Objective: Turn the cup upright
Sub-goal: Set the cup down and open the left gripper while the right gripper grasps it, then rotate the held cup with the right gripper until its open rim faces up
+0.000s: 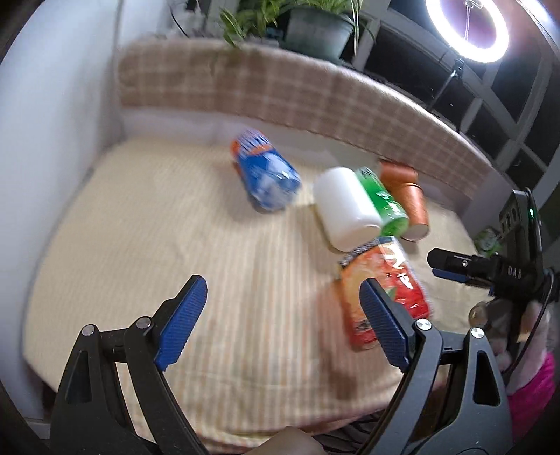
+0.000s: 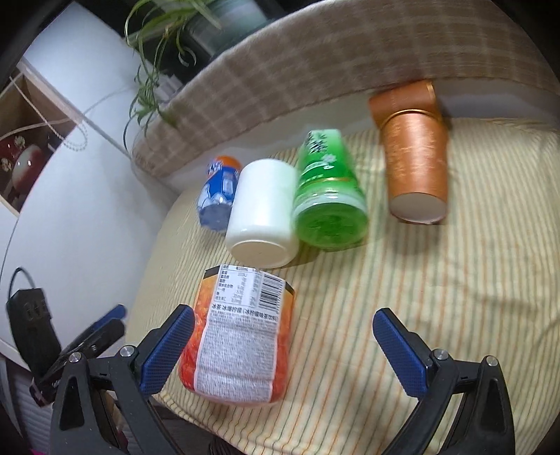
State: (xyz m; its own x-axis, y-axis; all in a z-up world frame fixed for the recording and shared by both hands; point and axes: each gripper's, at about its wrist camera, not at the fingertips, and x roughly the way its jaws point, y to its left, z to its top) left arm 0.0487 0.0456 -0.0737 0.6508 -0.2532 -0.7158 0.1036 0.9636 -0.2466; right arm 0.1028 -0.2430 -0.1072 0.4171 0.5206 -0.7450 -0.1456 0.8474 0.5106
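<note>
Several cups lie on their sides on a striped yellow cloth point(image 2: 402, 297): a red-orange printed cup point(image 2: 238, 336) nearest, a white cup point(image 2: 262, 210), a green cup point(image 2: 327, 196), a copper cup point(image 2: 414, 157) and a blue cup point(image 2: 218, 189). In the left wrist view they show as red-orange point(image 1: 381, 290), white point(image 1: 344, 206), green point(image 1: 385, 203), copper point(image 1: 409, 199) and blue point(image 1: 266, 175). My left gripper point(image 1: 283, 315) is open and empty, its right finger in front of the red-orange cup. My right gripper point(image 2: 283, 346) is open, with the red-orange cup between its fingers near the left one.
A plaid padded back point(image 1: 280, 91) borders the cloth's far side. A potted plant point(image 1: 315, 28) and a ring light point(image 1: 469, 28) stand behind it. A white wall point(image 1: 52, 122) is on the left. The right gripper point(image 1: 490, 273) shows at the left view's right edge.
</note>
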